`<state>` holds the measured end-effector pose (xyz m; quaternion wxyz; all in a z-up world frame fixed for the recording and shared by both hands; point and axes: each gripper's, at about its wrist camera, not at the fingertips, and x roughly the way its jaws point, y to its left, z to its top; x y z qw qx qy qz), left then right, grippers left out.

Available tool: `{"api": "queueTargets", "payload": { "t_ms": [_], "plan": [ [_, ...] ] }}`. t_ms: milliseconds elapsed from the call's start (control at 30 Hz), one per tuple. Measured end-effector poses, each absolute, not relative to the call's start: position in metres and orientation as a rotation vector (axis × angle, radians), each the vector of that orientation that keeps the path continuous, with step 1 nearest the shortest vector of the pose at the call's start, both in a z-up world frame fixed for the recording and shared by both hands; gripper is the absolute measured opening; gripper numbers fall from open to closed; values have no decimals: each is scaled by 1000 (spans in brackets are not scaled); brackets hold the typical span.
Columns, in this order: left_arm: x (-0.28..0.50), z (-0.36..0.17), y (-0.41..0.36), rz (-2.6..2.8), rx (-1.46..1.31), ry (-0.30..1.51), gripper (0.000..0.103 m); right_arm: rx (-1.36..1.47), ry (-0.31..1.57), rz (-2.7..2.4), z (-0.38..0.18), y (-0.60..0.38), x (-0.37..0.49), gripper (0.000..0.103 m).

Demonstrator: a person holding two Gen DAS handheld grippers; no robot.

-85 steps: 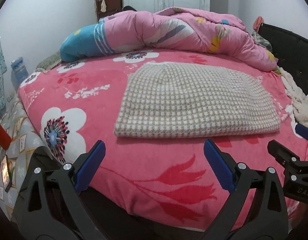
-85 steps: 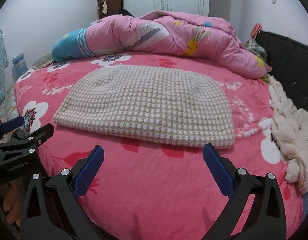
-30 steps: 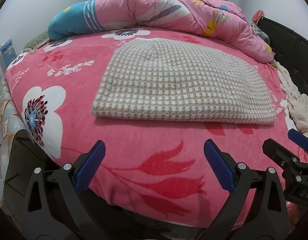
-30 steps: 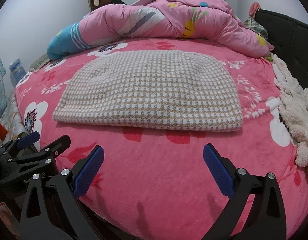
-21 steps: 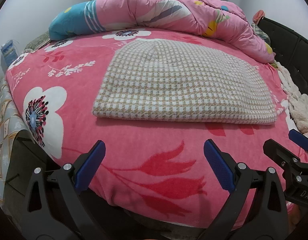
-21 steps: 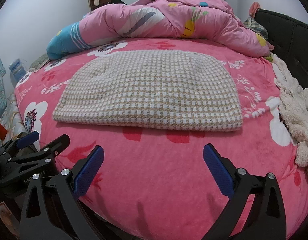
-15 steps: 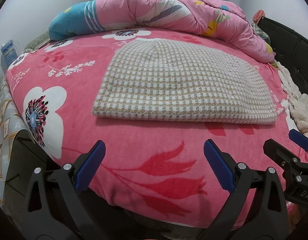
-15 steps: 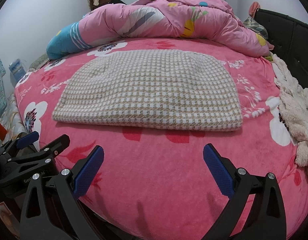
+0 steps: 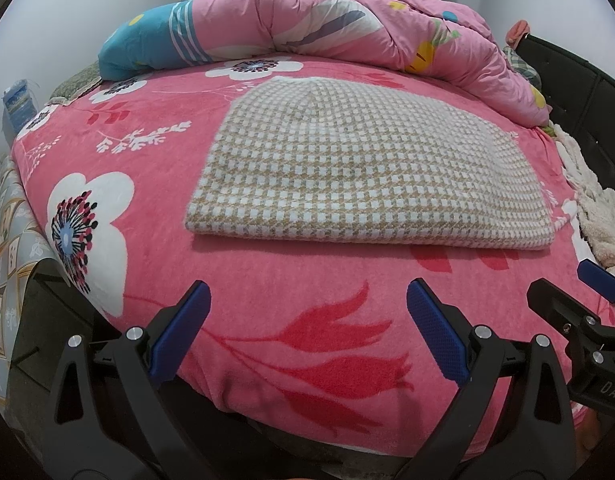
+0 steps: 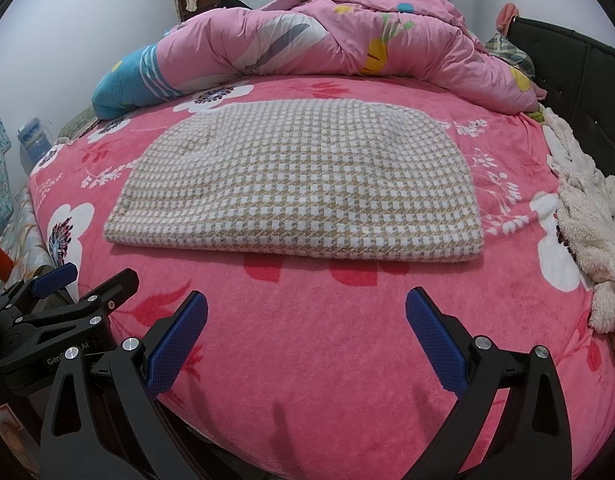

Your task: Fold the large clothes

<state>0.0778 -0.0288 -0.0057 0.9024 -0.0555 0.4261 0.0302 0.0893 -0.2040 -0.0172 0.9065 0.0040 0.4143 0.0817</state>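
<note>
Folded houndstooth garment point(image 9: 363, 168) on pink bedspread point(image 9: 267, 280), left claw point(image 10: 83, 284) lettering perhaps "Gen"

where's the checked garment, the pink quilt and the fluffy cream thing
checked garment point(image 10: 299, 184): right wrist view, middle of top face
pink quilt point(image 10: 347, 36): right wrist view, centre of heap
fluffy cream thing point(image 10: 591, 216): right wrist view, its middle

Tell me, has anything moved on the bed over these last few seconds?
Only the cameras moved. Both open grippers, left gripper and right gripper, came a little closer to the bed and now look down more steeply on the folded checked garment. Nothing was grasped or released. The garment, pink quilt and fluffy cream garment lie unchanged.
</note>
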Motion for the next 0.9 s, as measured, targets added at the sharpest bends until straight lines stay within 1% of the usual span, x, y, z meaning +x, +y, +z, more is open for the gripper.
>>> {"api": "queueTargets", "payload": {
  "t_ms": [900],
  "plan": [
    [78,-5,-29,67,-111,877,95,10,855,165,-17,-202,89,97]
  ]
}}
